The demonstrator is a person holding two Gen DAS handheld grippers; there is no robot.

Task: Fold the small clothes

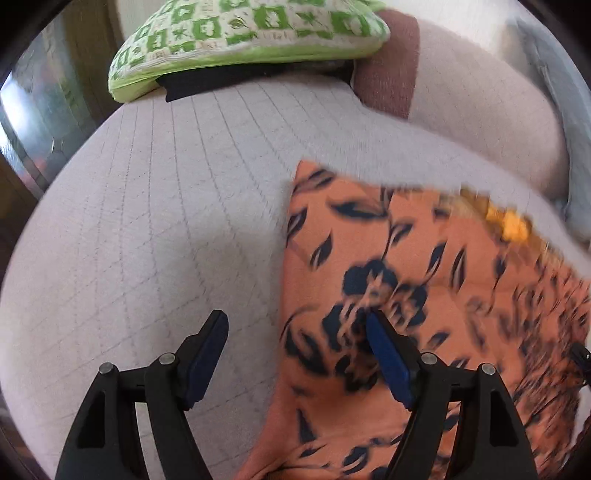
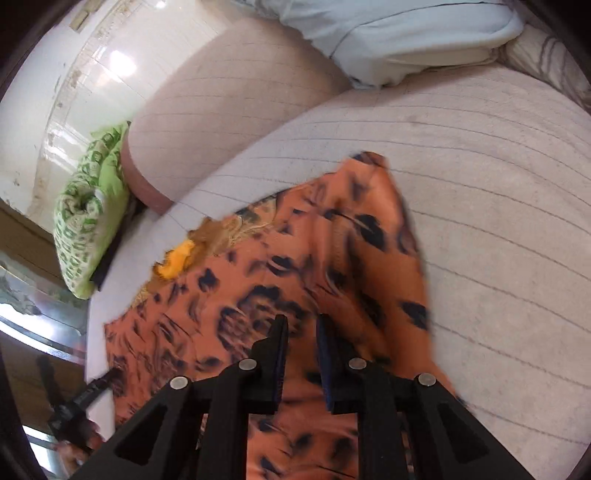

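An orange garment (image 1: 388, 258) w/ dark navy leaf and flower print is spread on the quilted beige mattress (image 1: 166, 203), edges motion-blurred; a yellow-gold patch is seen at its far edge. The left gripper (image 1: 297, 321) is held wide open over the cloth's side edge, nothing gripped. The right gripper (image 2: 302, 321) is nearly closed above the fabric; whether cloth is pinched can't be told. A green patterned pillow (image 1: 240, 33) is seen beyond.

You've got open quilted mattress (image 1: 155, 221) left of the orange garment (image 1: 369, 258); beyond it, the green pillow (image 1: 251, 33) and brown cushion (image 1: 391, 70) block the far edge.
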